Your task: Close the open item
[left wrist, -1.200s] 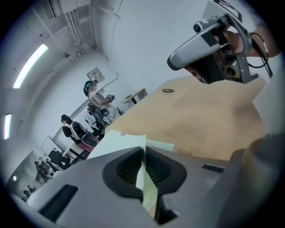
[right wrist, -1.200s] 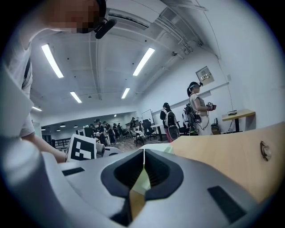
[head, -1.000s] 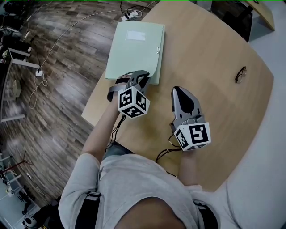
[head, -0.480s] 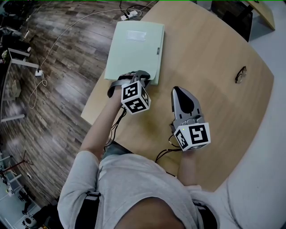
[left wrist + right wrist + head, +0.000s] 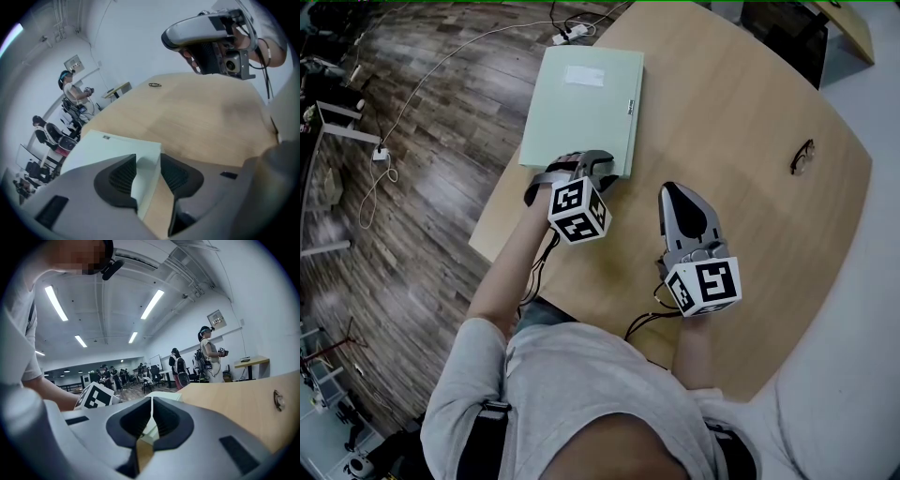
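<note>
The right gripper (image 5: 670,190) rests on the table (image 5: 741,150) nearest the person, jaws clenched together on nothing. To its left and slightly farther, the left gripper (image 5: 598,161) sits at the near right corner of the folder (image 5: 586,108). Its jaws are opening, and the corner lies between the pads (image 5: 119,176) without being pinched. The green folder lies flat at the far left of the table, cover down, so it looks closed. The step in hand appears to be the release after closing. Next, the left gripper should probably back straight off toward the person, clear of the corner, without lifting the cover. Glasses (image 5: 803,157) lie far right, well apart.
</note>
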